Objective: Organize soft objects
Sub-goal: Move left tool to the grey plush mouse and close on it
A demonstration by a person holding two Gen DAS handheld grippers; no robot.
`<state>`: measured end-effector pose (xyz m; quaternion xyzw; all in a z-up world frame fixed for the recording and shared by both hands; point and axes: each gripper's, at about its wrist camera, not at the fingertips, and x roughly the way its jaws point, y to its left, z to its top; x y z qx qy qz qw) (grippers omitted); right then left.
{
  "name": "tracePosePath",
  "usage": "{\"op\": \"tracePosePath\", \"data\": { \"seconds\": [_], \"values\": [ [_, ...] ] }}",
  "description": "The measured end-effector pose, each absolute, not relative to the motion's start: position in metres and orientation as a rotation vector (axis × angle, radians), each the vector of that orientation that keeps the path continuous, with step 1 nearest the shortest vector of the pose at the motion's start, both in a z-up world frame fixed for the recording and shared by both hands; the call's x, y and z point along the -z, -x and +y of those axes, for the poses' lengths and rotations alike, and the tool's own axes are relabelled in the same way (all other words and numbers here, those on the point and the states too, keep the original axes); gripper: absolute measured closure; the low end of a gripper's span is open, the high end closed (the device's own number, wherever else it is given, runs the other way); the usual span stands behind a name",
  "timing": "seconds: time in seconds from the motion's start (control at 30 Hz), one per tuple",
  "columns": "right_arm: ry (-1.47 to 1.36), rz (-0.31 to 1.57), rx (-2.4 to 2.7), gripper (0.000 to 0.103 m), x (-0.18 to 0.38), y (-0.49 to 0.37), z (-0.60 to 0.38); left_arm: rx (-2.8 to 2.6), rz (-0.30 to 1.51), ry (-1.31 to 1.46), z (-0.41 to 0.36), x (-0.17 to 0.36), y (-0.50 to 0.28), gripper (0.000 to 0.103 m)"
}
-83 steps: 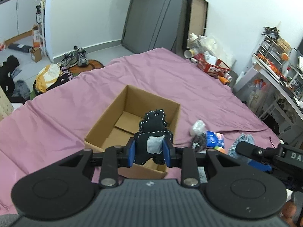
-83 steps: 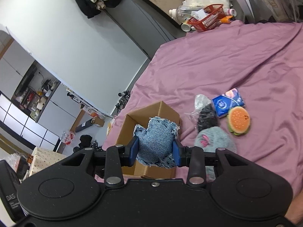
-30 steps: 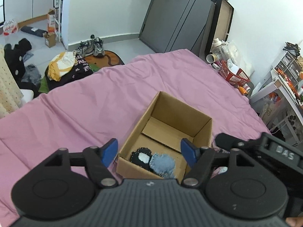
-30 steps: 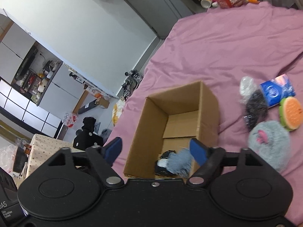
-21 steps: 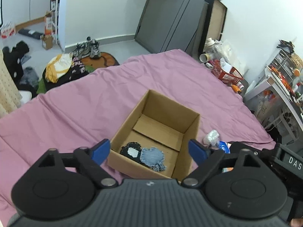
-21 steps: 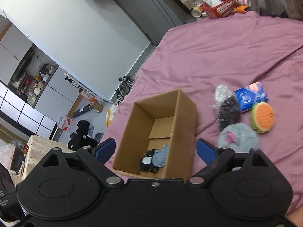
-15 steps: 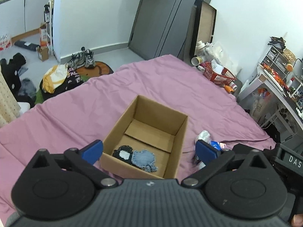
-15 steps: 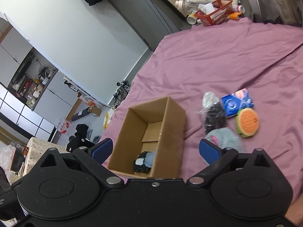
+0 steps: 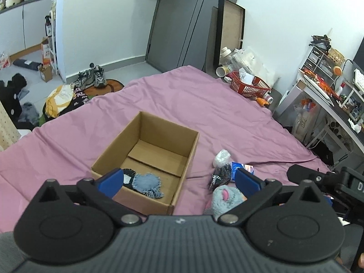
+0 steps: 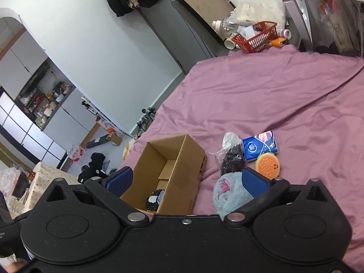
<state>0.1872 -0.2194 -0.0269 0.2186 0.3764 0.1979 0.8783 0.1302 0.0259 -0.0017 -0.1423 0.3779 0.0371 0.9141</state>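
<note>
Jaws on both the left gripper [image 9: 177, 182] and right gripper [image 10: 186, 178] are spread wide apart, nothing held in either. Two soft pieces are already parked in the cardboard box [image 9: 192, 152] on the bed [image 9: 200, 104]: a black patch [image 9: 127, 178] and a denim patch [image 9: 147, 185]. Still left out beside the box: a grey plush [image 10: 229, 193], a burger-shaped cushion [image 10: 267, 165], a blue tissue pack [image 10: 259, 145] and a bagged dark bundle [image 10: 231, 158]. Roughly a third done, it'd be guessed.
</note>
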Motion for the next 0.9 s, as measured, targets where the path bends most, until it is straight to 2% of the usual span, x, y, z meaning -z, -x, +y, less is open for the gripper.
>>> {"op": "tracePosePath", "data": {
  "seconds": [0.33, 0.53, 0.83, 0.9],
  "values": [
    [-0.48, 0.803, -0.404, 0.0, 0.038, -0.195, -0.255, -0.106, 0.779, 0.277, -0.002, -0.001, -0.135, 0.0],
    [-0.523, 0.816, -0.386, 0.001, 0.058, -0.201, -0.268, -0.141, 0.852, 0.291, -0.014, 0.017, -0.144, 0.0],
    [-0.664, 0.866, -0.388, 0.008, 0.097, -0.214, -0.277, -0.12, 0.919, 0.276, -0.033, 0.051, -0.157, 0.002],
    [-0.688, 0.866, -0.371, 0.014, 0.103, -0.217, -0.277, -0.107, 0.924, 0.282, -0.037, 0.058, -0.162, 0.003]
  ]
}}
